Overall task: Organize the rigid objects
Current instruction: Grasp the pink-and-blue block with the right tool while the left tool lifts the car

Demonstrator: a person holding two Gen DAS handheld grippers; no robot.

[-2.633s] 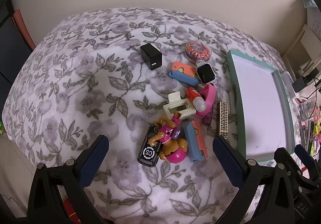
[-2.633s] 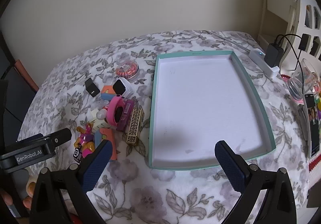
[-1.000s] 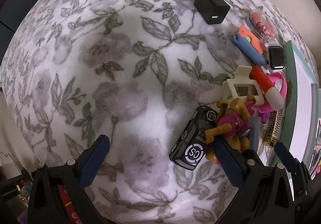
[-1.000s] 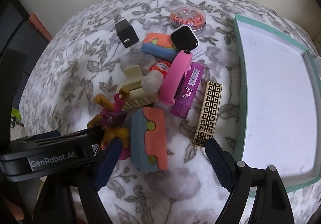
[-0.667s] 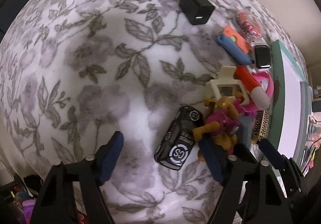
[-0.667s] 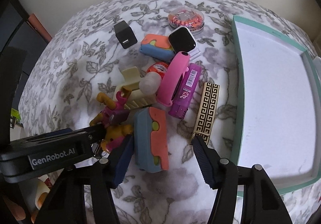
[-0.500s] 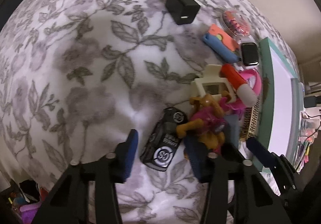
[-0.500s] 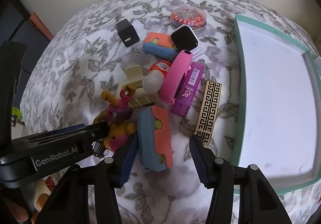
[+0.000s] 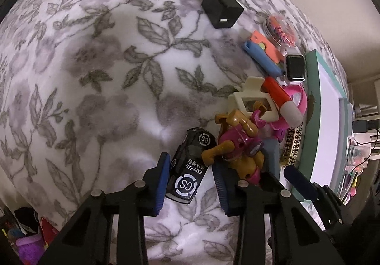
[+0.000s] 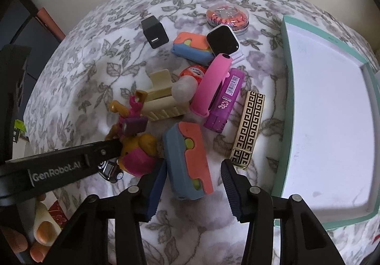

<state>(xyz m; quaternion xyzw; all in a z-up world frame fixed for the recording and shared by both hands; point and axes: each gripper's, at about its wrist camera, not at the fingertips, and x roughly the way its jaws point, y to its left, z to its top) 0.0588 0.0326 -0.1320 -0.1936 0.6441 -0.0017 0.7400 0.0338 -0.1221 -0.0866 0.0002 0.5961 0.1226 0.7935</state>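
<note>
Black toy car (image 9: 190,167) betw. left gripper (image 9: 191,180) pads.

A heap of small objects is spread on the bed (image 10: 78,70), with the tray (image 10: 288,89) set to its right. The charger cube (image 10: 154,31) is placed at the far left of the heap, the round tin (image 10: 227,16) behind the watch (image 10: 222,40), and the patterned clip (image 10: 249,127) just beside the tray's left wall.

Black toy car (image 9: 190,167) and blue-orange case (image 10: 188,158) flat on floral blanket (image 9: 95,74).
</note>
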